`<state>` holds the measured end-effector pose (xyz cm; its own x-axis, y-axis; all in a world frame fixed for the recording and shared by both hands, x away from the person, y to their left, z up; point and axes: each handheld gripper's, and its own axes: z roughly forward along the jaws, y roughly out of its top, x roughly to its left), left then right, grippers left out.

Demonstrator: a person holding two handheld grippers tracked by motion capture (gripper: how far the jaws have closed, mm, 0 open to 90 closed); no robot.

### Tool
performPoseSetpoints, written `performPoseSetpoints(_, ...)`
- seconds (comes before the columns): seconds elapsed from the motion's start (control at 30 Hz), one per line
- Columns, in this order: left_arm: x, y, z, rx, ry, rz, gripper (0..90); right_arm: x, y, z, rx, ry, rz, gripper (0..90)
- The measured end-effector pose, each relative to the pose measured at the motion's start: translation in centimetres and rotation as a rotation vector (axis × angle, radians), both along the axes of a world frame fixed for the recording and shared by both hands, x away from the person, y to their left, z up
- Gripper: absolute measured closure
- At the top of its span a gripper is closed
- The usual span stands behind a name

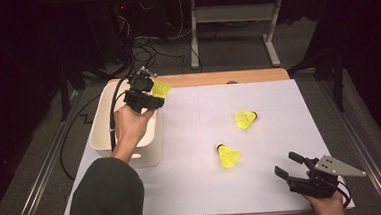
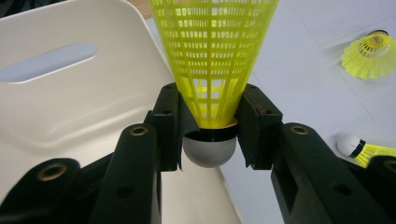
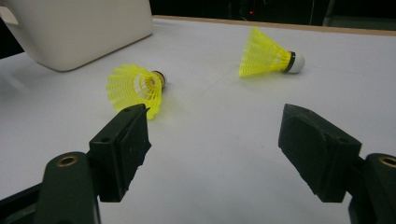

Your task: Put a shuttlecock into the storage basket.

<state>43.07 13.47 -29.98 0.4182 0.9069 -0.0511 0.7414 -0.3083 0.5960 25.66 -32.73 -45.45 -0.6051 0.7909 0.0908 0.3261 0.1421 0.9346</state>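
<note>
The left gripper (image 2: 208, 140) has its fingers clamped on a shuttlecock (image 2: 212, 60) at the cork, over the bin (image 1: 102, 125). Move fully inside the rim before letting go. The right gripper (image 3: 215, 144), fingers wide and empty, waits near two more.

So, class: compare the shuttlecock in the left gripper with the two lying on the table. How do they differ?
The held shuttlecock is clamped near its cork in the left gripper, at the white bin; the two loose shuttlecocks lie free on the white table. The held one is lifted; the loose ones rest on their sides. All three share yellow skirts and white corks.
</note>
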Motion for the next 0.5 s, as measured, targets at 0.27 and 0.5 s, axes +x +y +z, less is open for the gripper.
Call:
performPoseSetpoints(0.27,0.0,0.8,0.1,0.011,-0.001,0.014,63.9,0.0,0.0,0.0,0.001,0.000,-0.001,25.4)
performPoseSetpoints(0.5,0.1,1.5,-0.1,0.010,0.001,0.029,63.8,0.0,0.0,0.0,0.000,0.000,-0.002,25.4)
